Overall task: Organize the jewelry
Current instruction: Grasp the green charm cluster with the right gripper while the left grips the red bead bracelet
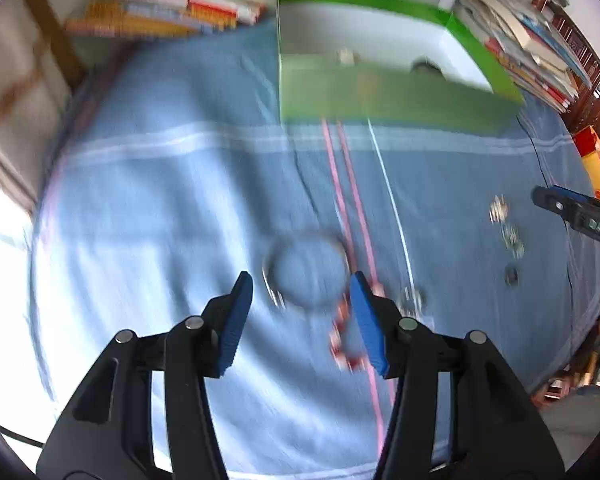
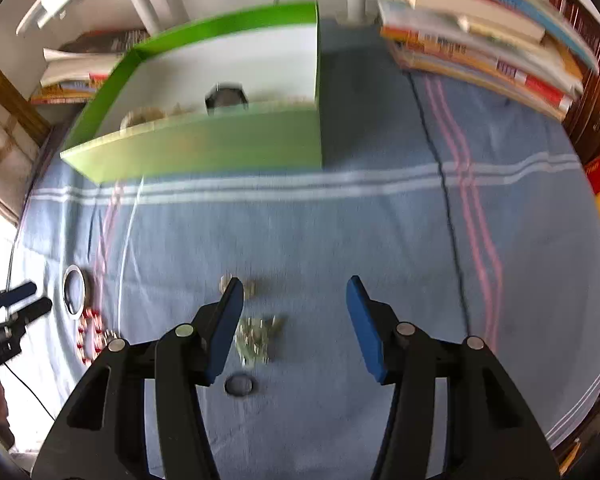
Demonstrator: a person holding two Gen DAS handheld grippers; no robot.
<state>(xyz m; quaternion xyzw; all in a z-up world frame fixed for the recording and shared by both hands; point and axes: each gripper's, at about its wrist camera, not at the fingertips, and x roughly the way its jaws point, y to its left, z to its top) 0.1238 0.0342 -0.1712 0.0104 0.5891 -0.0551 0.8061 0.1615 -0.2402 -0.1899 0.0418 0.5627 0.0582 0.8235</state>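
1. Both grippers' blue-padded fingers, left (image 1: 301, 284) and right (image 2: 295, 286), are released, holding nothing.
2. Round silver metal bangle (image 1: 306, 270) lies on blue striped cloth (image 1: 160, 220), between left fingers.
3. Green cardboard box (image 2: 204, 148) stands far.

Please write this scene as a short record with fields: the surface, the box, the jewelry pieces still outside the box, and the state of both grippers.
surface: blue striped cloth
box: green box, open top, some items already inside, blurred
silver bangle: on cloth, ahead of the left gripper
red bead bracelet: on cloth, beside the bangle
sparkly chain piece: on cloth, below the right gripper
dark ring: on cloth, near the chain piece
left gripper: jaws open, holding nothing
right gripper: jaws open, holding nothing
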